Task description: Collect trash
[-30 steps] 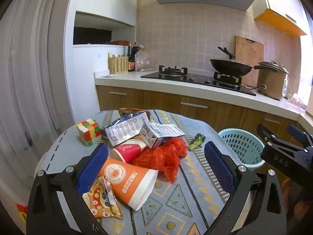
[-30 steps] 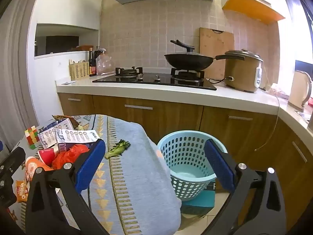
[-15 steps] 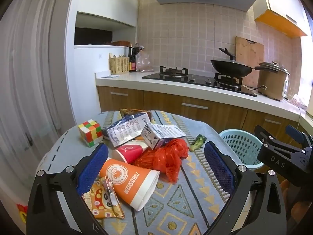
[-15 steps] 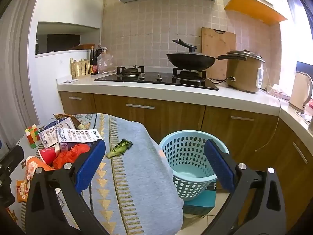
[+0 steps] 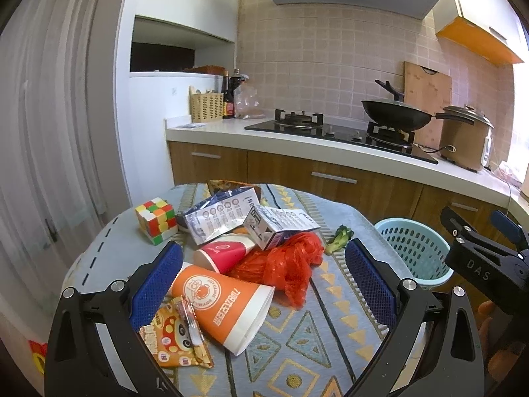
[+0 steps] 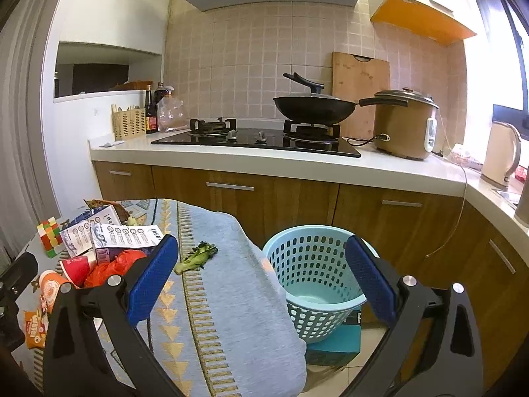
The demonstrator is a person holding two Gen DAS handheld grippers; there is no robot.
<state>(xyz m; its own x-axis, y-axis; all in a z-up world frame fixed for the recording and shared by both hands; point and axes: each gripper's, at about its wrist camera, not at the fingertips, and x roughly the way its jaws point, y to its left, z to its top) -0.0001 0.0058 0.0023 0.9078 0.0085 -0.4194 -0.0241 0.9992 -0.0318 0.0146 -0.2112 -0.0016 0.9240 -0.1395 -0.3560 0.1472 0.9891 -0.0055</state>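
On the table (image 5: 334,340), trash is piled up pretty close together: an orange cup (image 5: 221,304) on its side, a red cup (image 5: 223,254), a red bag (image 5: 284,264), two cartons (image 5: 218,220) and a snack pack (image 5: 173,339). A cube (image 5: 155,220) is parked right beside the heap, and a veggie scrap (image 6: 195,258) sits apart. The left gripper (image 5: 263,283) is spread wide, nothing held. Same for the right gripper (image 6: 261,281), aimed at the basket (image 6: 314,274) on the floor.
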